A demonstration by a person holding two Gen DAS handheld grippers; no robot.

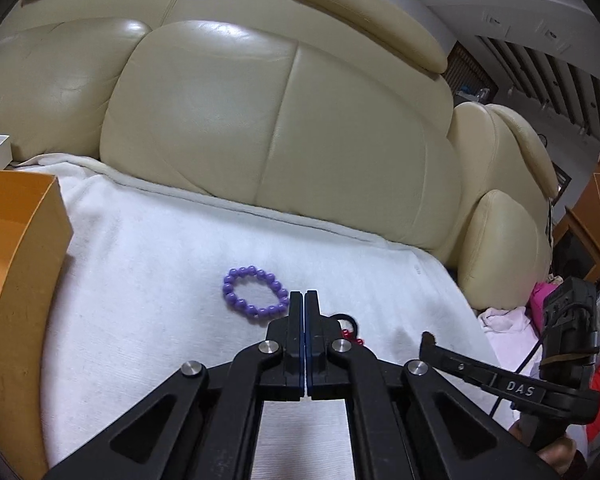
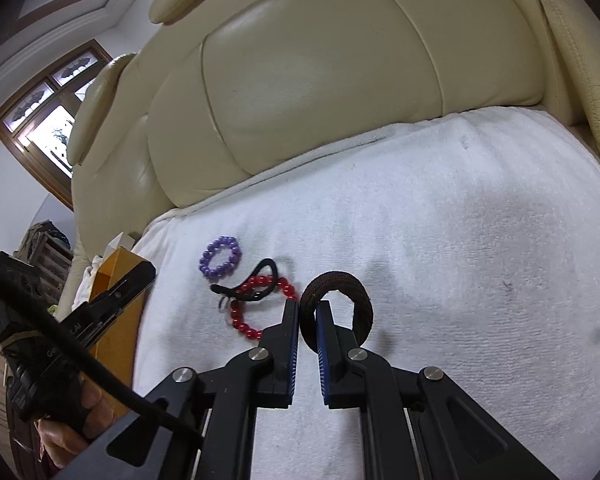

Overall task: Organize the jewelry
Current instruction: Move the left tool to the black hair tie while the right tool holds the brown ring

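Observation:
A purple bead bracelet [image 1: 254, 294] lies on the white towel [image 1: 148, 264], just left of my left gripper [image 1: 305, 295]. That gripper is shut, and I see nothing between its pads. Red beads and a black loop [image 1: 350, 328] peek out to the right of its fingers. In the right wrist view, my right gripper [image 2: 308, 309] is shut on the left side of a brown woven ring [image 2: 362, 294], which stands up from the towel [image 2: 460, 240]. A red bead bracelet [image 2: 252, 322] with a black hair tie [image 2: 256, 274] across it lies left of that, and the purple bracelet [image 2: 219, 258] lies farther left.
An orange box [image 1: 24, 264] stands open at the towel's left edge [image 2: 116, 280]. The cream leather sofa backrest [image 1: 276, 120] rises behind the towel. The other hand-held unit shows at the right [image 1: 560, 360], and clothes lie on the floor beyond it.

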